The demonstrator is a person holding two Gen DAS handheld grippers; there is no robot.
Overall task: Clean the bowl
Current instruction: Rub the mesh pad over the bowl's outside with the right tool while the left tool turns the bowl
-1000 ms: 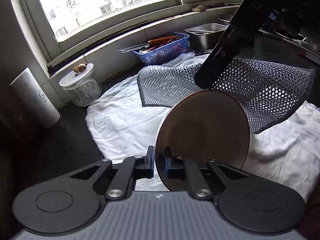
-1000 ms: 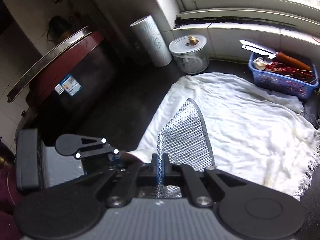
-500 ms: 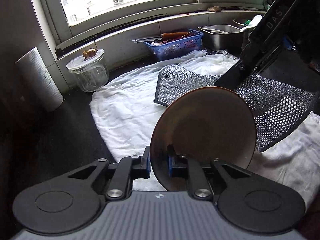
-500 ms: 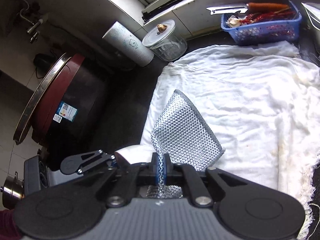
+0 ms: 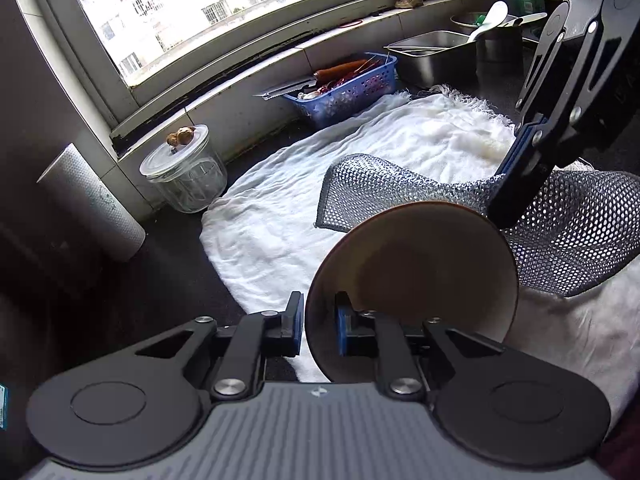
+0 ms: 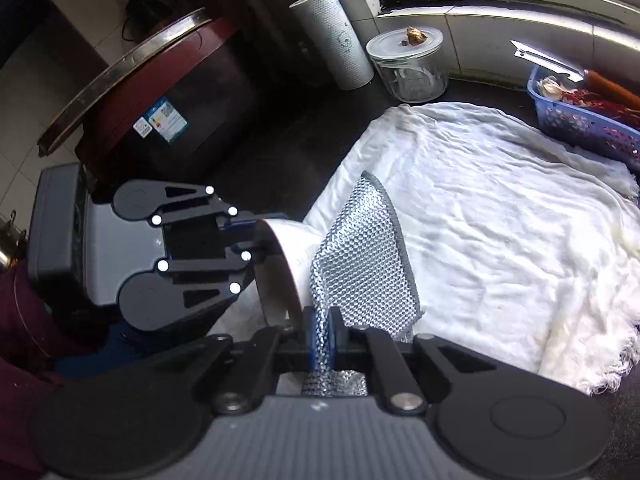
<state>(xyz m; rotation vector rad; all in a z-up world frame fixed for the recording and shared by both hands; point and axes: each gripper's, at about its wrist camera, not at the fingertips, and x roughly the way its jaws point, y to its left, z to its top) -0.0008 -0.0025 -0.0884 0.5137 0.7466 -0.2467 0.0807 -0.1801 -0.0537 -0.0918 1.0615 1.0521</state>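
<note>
My left gripper (image 5: 318, 328) is shut on the rim of a bowl (image 5: 416, 288) with a brown inside, held tilted on edge above the white cloth (image 5: 280, 236). My right gripper (image 6: 322, 336) is shut on a silver mesh scrubbing cloth (image 6: 364, 264). In the left wrist view the mesh cloth (image 5: 580, 236) hangs from the right gripper (image 5: 508, 196) just behind the bowl's upper rim. In the right wrist view the bowl's pale outside (image 6: 288, 256) sits against the mesh, with the left gripper (image 6: 240, 236) behind it.
A glass jar (image 5: 184, 176) and a white roll (image 5: 92, 204) stand at the back left. A blue basket (image 5: 344, 88) with a knife and metal trays (image 5: 432, 52) line the windowsill wall. A dark red cooker (image 6: 160, 108) stands left of the cloth.
Both grippers have shifted a little. The right gripper with the mesh cloth has come closer to the bowl's rim, and the mesh now rests against the bowl's outside.
</note>
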